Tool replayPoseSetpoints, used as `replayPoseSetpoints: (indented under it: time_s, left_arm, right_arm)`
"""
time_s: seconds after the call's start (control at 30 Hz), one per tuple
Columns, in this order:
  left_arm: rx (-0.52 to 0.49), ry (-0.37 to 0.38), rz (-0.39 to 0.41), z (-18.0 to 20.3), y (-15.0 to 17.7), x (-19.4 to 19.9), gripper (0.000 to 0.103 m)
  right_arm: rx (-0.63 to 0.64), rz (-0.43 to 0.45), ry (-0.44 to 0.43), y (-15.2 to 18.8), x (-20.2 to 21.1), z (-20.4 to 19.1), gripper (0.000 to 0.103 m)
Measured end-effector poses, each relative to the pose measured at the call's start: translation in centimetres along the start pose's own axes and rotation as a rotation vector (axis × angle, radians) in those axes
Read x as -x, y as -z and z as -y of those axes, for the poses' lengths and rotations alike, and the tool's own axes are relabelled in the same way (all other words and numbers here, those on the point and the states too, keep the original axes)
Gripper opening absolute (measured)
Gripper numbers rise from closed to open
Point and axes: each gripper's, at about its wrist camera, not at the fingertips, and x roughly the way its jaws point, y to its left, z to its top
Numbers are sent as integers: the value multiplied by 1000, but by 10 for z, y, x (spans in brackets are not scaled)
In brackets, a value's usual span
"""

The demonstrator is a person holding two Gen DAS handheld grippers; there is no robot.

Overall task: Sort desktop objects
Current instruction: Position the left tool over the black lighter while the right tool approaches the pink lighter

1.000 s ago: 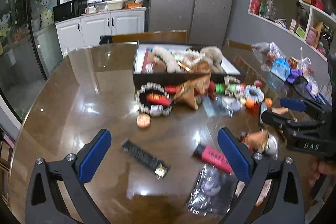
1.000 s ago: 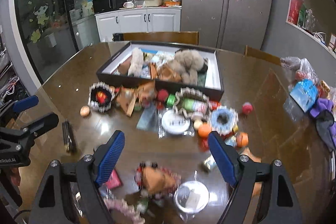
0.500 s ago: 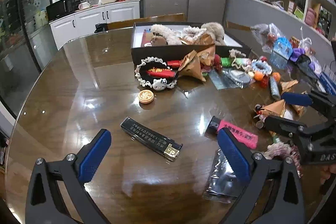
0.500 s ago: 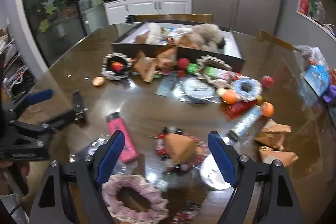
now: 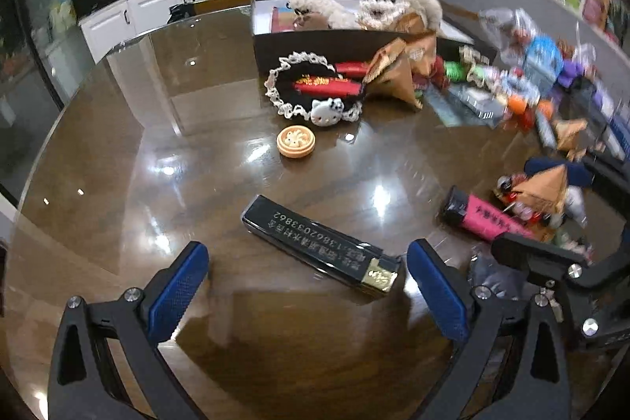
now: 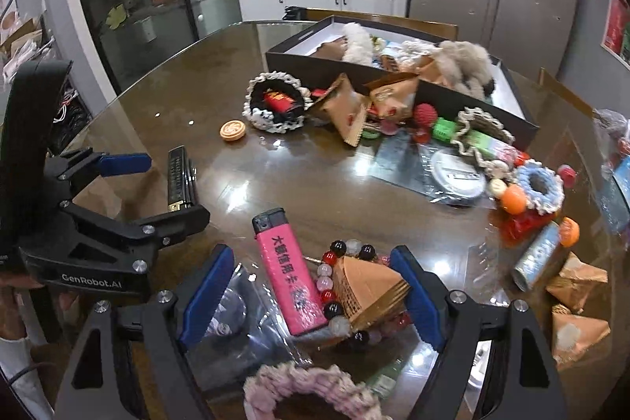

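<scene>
A black lighter [image 5: 319, 243] with gold end lies flat on the brown table, and my left gripper [image 5: 307, 251] hangs open low over it, a blue pad on either side, not touching. In the right wrist view my right gripper [image 6: 311, 258] is open around a pink lighter [image 6: 291, 274] and an orange pyramid packet [image 6: 366, 286] ringed by a bead bracelet [image 6: 334, 309]; neither pad presses on them. The left gripper [image 6: 157, 189] shows at the left beside the black lighter [image 6: 181, 180]. The black sorting box [image 6: 472, 101] holds plush items at the back.
A lace ring with a red packet [image 5: 315, 85] and a round wooden disc [image 5: 295, 142] lie before the box [image 5: 315, 46]. Several small toys, packets and plastic bags crowd the right half. A pink scrunchie [image 6: 311, 388] and clear bag [image 6: 232, 321] lie under my right gripper.
Both grippers have sunk toward the table and tilted further down. The black lighter now lies between the left pads, the pink lighter and packet between the right pads. Jaws kept their width.
</scene>
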Motion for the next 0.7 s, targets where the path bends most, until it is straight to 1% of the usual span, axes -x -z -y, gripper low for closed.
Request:
replayPoseSetpoints:
  time_s: [0.03,0.2,0.33,0.37,0.4,0.43,0.47,0.5,0.57,0.7]
  left_arm:
    - [-7,13,1,1,-1,0,103]
    - [-17,18,0,1,-2,-2,103]
    - [-16,19,0,0,-2,-1,102]
    - [-16,18,2,0,-2,-1,99]
    - [-15,19,10,0,-2,0,90]
    - [-14,17,20,0,-2,2,85]
    - [-9,11,30,-1,-3,3,76]
    - [-1,6,35,-3,-3,4,70]
    - [13,2,39,-6,-3,5,68]
    - [9,-5,39,-5,-4,4,69]
  right_arm:
    - [4,-4,-1,0,-2,-1,84]
    - [28,-17,-27,-3,-10,-8,84]
    - [63,-25,10,-4,-14,-12,85]
    - [76,-28,31,-4,-15,-14,85]
    - [97,-30,52,-3,-16,-17,85]
    - [111,-29,60,-2,-16,-18,85]
    - [117,-23,57,0,-15,-19,85]
    - [119,-21,59,0,-14,-20,84]
    - [119,-22,58,1,-13,-19,84]
    - [87,-39,50,1,-13,-7,84]
